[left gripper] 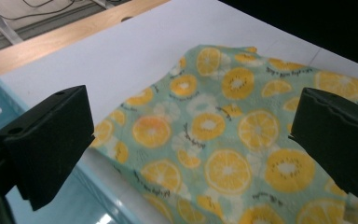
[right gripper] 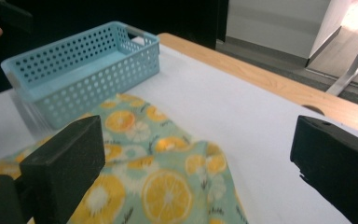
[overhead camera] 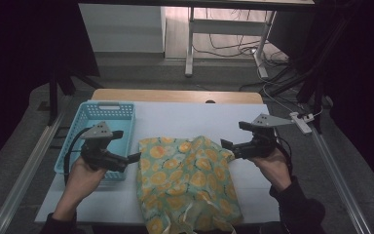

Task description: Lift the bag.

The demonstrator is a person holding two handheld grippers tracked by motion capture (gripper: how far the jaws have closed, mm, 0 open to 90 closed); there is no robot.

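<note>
Jaws spread wide and empty, the left gripper (overhead camera: 135, 157) and right gripper (overhead camera: 225, 144) flank the top corners of a citrus-print cloth (overhead camera: 187, 183) lying rumpled on the white table (overhead camera: 175, 119). A light-blue perforated basket (overhead camera: 108, 113) sits just left of the cloth, beside the left gripper.

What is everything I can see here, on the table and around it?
Fruit-print cloth bag: one, pale green with orange citrus slices, rumpled at the table's middle and near edge.
Perforated basket: one, light blue, left on the table, beside the bag.
Table: one, white top with a wooden far edge.
Desk legs and cables: white and dark, on the floor beyond.
Left gripper: one, black, jaws open at the bag's left corner.
Right gripper: one, black, jaws open at the bag's right corner.
Hands: two, holding the grippers.
</note>
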